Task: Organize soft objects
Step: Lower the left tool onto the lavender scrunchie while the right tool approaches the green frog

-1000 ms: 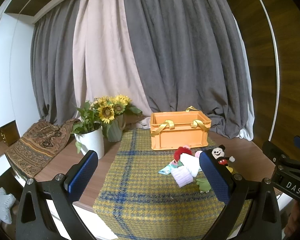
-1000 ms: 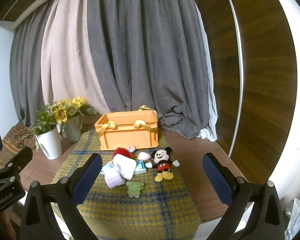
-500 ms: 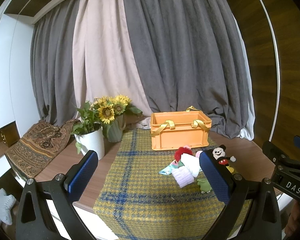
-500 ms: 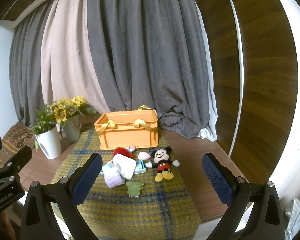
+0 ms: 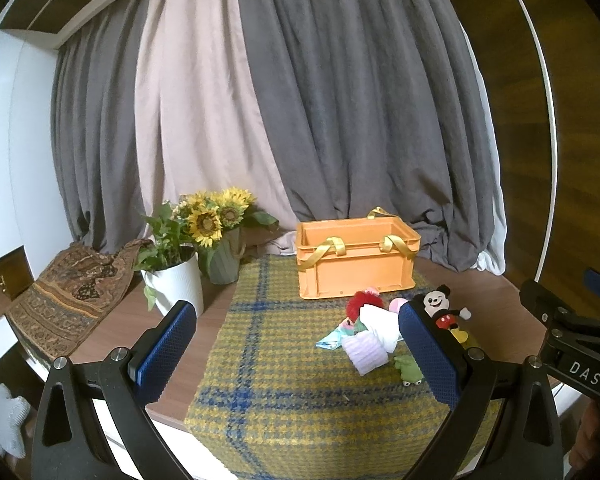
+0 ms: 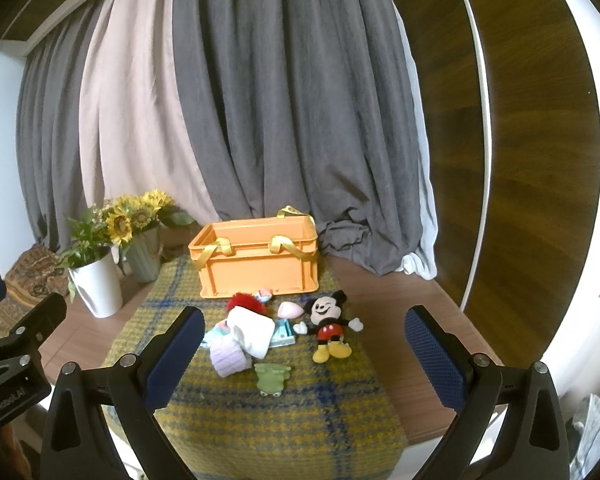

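An orange crate (image 6: 260, 260) with yellow ribbon handles stands at the back of a yellow-and-blue checked cloth (image 6: 260, 412); it also shows in the left wrist view (image 5: 356, 258). In front of it lies a pile of soft things: a Mickey Mouse plush (image 6: 330, 324), a white cloth (image 6: 254, 330), a lilac knit piece (image 6: 229, 357), a green frog toy (image 6: 272, 378), a red fluffy toy (image 6: 246, 302) and a pink piece (image 6: 289, 310). My left gripper (image 5: 296, 348) and right gripper (image 6: 302, 354) are both open and empty, held well short of the pile.
A white pot with a green plant (image 5: 176, 280) and a green vase of sunflowers (image 5: 224, 260) stand left of the cloth. A patterned brown throw (image 5: 68, 284) lies at the far left. Grey and beige curtains hang behind. A wooden wall panel (image 6: 520, 160) is at right.
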Available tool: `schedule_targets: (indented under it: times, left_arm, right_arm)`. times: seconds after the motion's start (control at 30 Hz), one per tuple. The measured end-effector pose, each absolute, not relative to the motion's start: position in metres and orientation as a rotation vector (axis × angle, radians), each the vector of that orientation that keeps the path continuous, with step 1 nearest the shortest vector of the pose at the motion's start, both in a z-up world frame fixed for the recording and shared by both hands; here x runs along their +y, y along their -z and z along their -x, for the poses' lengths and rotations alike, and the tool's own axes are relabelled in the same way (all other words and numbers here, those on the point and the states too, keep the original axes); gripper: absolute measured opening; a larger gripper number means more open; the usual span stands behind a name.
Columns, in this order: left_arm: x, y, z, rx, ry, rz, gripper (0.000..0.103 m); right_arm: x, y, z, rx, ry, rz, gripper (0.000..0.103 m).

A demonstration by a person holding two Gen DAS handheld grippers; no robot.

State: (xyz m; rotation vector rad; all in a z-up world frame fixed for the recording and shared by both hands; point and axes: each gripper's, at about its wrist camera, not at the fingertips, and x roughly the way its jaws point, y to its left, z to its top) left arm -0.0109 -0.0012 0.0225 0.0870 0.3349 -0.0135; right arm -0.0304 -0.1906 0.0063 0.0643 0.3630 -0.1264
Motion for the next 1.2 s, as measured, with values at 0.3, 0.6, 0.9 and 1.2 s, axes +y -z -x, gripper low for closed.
schedule_targets:
  times: [0.3, 0.6, 0.9, 1.2]
  left_arm:
    - [-0.001, -0.001, -0.027, 0.384, 0.123, -0.169, 0.103]
    - [-0.002, 0.036, -0.091, 0.464, 0.296, -0.282, 0.095]
    - [-0.007, 0.092, -0.151, 0.575, 0.504, -0.396, 0.080]
    - [-0.029, 0.142, -0.191, 0.619, 0.711, -0.527, 0.073]
  right_arm:
    - [-0.189, 0.010, 0.003, 0.424, 0.177, -0.087, 0.101]
    - [-0.178, 0.047, -0.037, 0.524, 0.258, -0.113, 0.101]
    - [-0.162, 0.093, -0.078, 0.636, 0.345, -0.150, 0.096]
    - [-0.154, 0.141, -0.111, 0.759, 0.369, -0.179, 0.086]
